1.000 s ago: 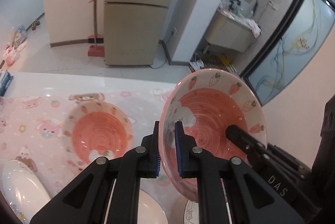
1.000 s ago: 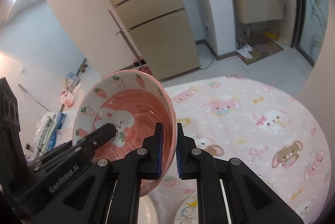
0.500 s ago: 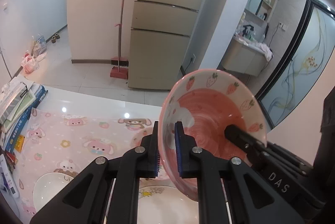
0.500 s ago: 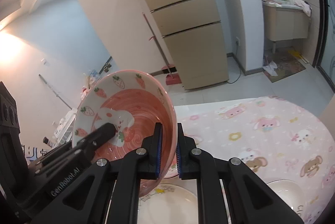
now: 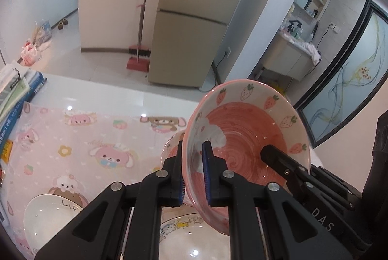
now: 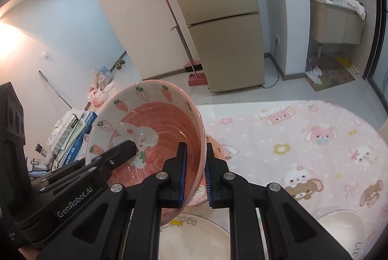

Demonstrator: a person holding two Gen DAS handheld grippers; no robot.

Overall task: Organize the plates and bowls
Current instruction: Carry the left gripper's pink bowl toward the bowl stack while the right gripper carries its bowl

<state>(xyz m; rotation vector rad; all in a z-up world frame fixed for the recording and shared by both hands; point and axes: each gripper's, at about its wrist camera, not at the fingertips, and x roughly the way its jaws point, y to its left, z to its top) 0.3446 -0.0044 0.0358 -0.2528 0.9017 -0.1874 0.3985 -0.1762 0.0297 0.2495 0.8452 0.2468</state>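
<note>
The pink strawberry bowl is held tilted above the desk, its rim clamped from opposite sides by the left gripper and the right gripper. The right fingers are just starting to open, with the rim still between them. Compared with a second ago, a second pink bowl is now mostly hidden behind the held one, and a white plate now lies directly below.
</note>
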